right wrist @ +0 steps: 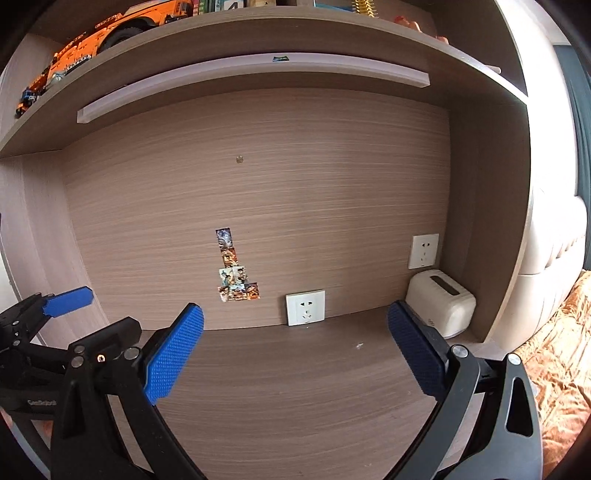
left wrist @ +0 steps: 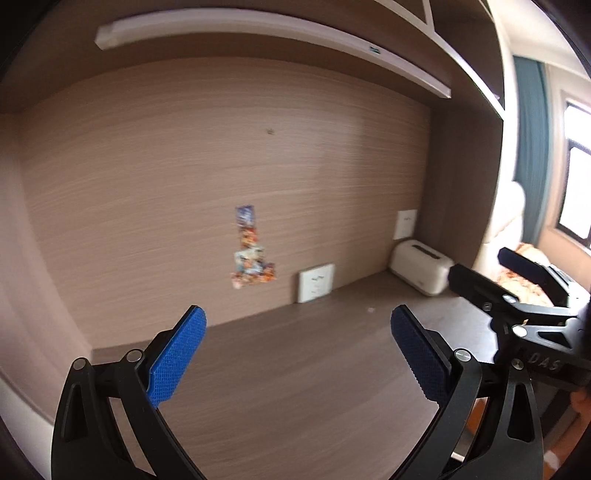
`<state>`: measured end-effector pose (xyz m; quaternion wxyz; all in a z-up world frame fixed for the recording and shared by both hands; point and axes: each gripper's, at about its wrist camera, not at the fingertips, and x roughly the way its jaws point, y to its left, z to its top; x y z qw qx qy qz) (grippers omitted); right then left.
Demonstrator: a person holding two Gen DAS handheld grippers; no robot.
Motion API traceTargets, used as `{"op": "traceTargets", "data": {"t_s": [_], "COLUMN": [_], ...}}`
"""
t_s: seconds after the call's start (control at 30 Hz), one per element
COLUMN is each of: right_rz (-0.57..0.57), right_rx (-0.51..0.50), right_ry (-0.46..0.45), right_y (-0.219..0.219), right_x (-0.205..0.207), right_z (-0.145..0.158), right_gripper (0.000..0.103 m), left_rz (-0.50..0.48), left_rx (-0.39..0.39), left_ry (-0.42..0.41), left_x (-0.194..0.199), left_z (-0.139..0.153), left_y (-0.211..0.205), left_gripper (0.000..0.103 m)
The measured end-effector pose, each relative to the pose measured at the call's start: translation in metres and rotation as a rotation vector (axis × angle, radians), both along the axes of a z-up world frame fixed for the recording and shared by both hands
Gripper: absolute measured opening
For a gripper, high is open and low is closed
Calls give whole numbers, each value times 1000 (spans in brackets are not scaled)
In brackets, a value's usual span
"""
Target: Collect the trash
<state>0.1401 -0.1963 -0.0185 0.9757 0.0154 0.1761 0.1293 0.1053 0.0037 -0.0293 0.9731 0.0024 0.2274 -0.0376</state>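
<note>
A tiny white scrap (right wrist: 359, 346) lies on the brown desk (right wrist: 295, 387) toward the back right; it also shows in the left wrist view (left wrist: 371, 310). My left gripper (left wrist: 297, 354) is open and empty above the desk, its blue pads (left wrist: 173, 360) wide apart. My right gripper (right wrist: 295, 356) is open and empty above the desk, left of the scrap. The right gripper shows at the right edge of the left wrist view (left wrist: 517, 291), and the left gripper shows at the left edge of the right wrist view (right wrist: 55, 306). No other trash is in view.
A white box-shaped container with a top slot (right wrist: 441, 308) stands in the desk's back right corner. Two wall sockets (right wrist: 306, 307) and a strip of stickers (right wrist: 234, 267) are on the back panel. A shelf above holds an orange toy truck (right wrist: 122, 26). A bed (right wrist: 554, 332) is to the right.
</note>
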Motion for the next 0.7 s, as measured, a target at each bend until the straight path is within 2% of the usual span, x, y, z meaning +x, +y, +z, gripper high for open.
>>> {"op": "traceTargets", "data": {"t_s": [0.37,0.7], "right_rz": [-4,-8], "right_rx": [-12,-13], "right_ry": [-16,-12], "right_y": [11,20], "right_x": [-5,-5], "right_z": [3,2], "right_gripper": [99,99], "left_rz": [55,54], "left_rx": [21,37], "left_ry": [10,3], "left_x": [-3,-4], "left_z": [8,9], "left_y": [14,21], "left_gripper": [98,98]}}
